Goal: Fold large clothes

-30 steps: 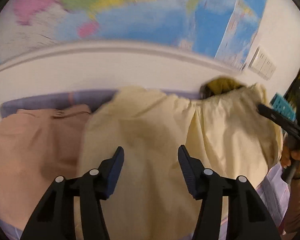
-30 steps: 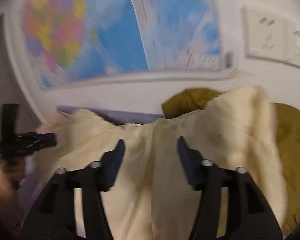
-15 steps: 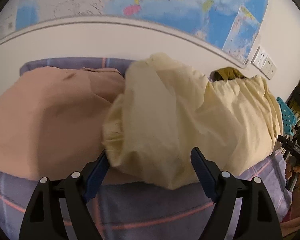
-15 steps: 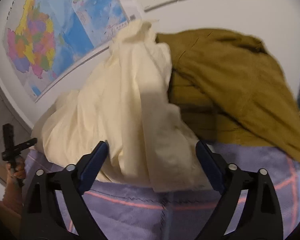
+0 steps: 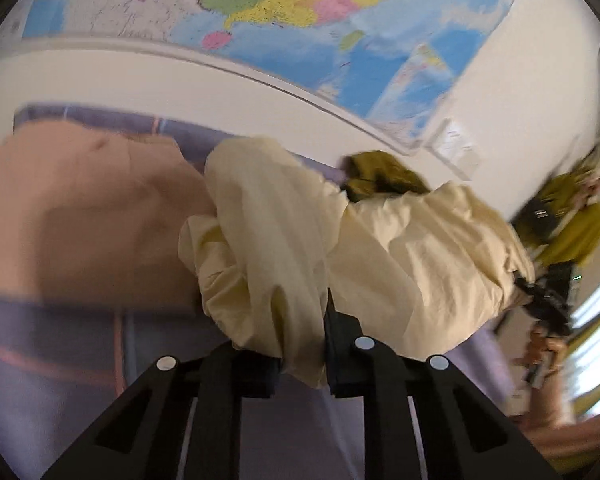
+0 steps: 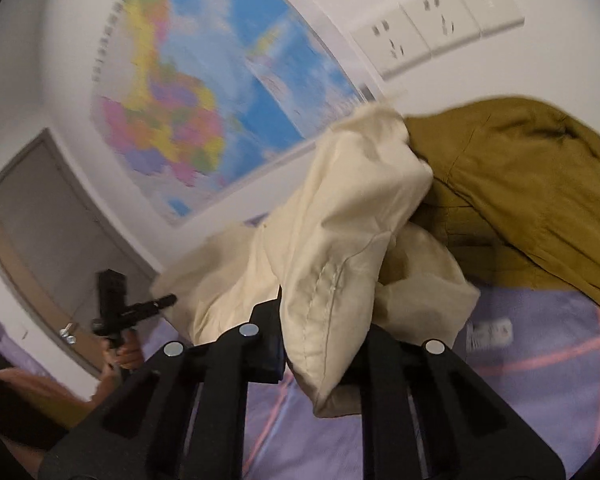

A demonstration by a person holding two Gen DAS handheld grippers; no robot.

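Purple plaid bed (image 5: 60, 340) under cream (image 5: 400, 256), pink (image 5: 80, 216) and olive garments (image 6: 520, 184).

3 garments (image 5: 380, 248), 2 grippers (image 5: 300, 344), 1 map (image 5: 284, 8).

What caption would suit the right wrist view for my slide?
Right hand-held gripper closing on a bunched cream garment, beside an olive garment on a purple checked sheet.

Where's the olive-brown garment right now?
In the right wrist view the olive-brown garment lies at the right on the purple checked sheet against the wall, below the wall sockets, partly under the cream garment.
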